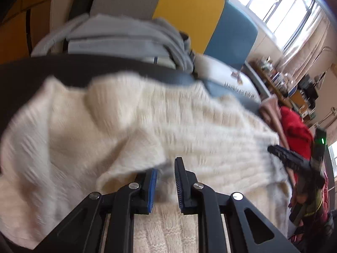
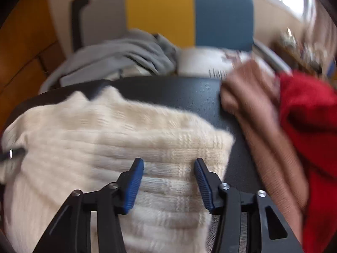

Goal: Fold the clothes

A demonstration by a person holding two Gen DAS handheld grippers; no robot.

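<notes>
My left hand-held gripper [image 1: 166,169] sits low over the cream knitted sweater [image 1: 130,130], its two blue-padded fingers a narrow gap apart; a fold of the knit lies right at the left pad, but with the blur I cannot tell whether any cloth is pinched between them. My right hand-held gripper [image 2: 168,164] hovers with its fingers spread wide, nothing between them but the sweater [image 2: 109,139] lying underneath, near its right edge. The sweater is spread, rumpled, across the dark worktop [image 2: 179,92], covering most of the near side. To the right of it, on the same worktop, lie a brown garment [image 2: 252,109] and a red garment [image 2: 305,113], the red one partly over the brown. Beyond the far edge of the worktop I see a pile of grey clothes [image 2: 126,52] and a white pillow with printing [image 2: 208,63], with yellow and blue panels [image 2: 189,12] behind them.
</notes>
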